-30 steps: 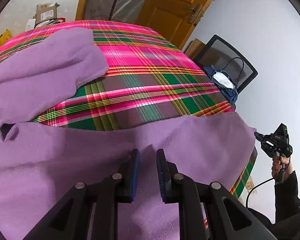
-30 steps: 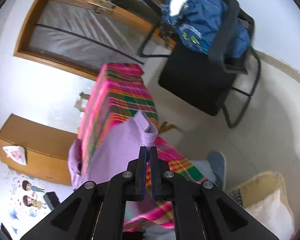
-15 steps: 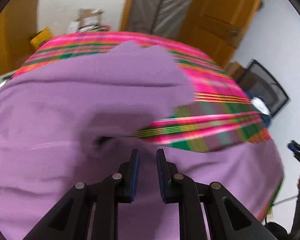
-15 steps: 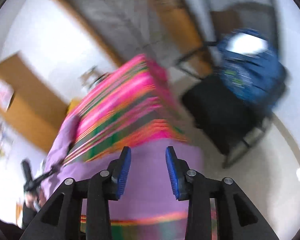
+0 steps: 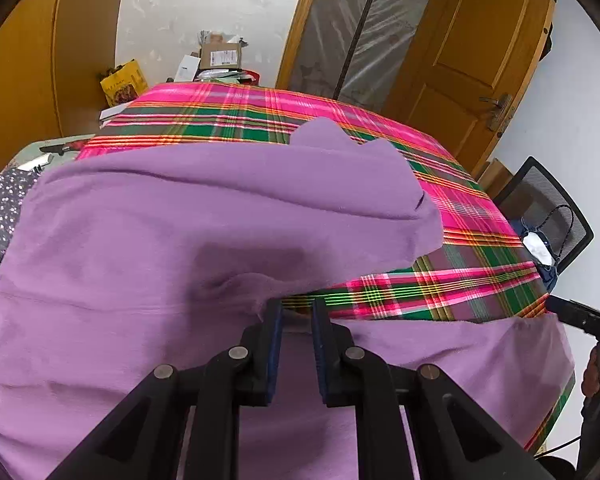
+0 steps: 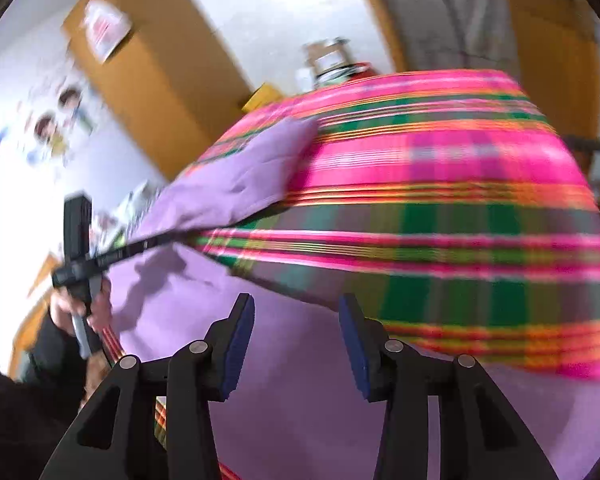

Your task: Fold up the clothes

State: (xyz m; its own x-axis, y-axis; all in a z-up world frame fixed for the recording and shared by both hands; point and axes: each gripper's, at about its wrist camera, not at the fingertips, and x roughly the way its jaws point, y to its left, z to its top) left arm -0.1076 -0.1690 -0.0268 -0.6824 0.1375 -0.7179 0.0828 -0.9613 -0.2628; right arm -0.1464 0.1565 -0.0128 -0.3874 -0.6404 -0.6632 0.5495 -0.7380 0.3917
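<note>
A purple garment point(image 5: 148, 248) lies spread over the table with its pink and green plaid cloth point(image 5: 284, 116), and one sleeve point(image 5: 340, 184) points toward the far right. My left gripper point(image 5: 296, 312) hovers at the notch between sleeve and body. Its jaws stand narrowly apart, and the fabric edge bunches beside the left fingertip point(image 5: 274, 312). In the blurred right wrist view, my right gripper point(image 6: 296, 320) stands wide open over the garment's body point(image 6: 300, 392) and holds nothing. A hand holds the left gripper point(image 6: 76, 248) at the left of that view. The right gripper point(image 5: 580, 316) shows at the edge of the left wrist view.
A mesh office chair with a blue bag point(image 5: 540, 220) stands right of the table, near a wooden door point(image 5: 460, 60). Boxes point(image 5: 220, 56) pile up behind the far edge. Dark floral fabric point(image 5: 0, 208) lies at the left. A wooden cabinet point(image 6: 148, 60) stands by the wall.
My right gripper let go of the purple fabric corner, opened wide and swung over the table. My left gripper moved left along the garment to the sleeve notch, its gap unchanged.
</note>
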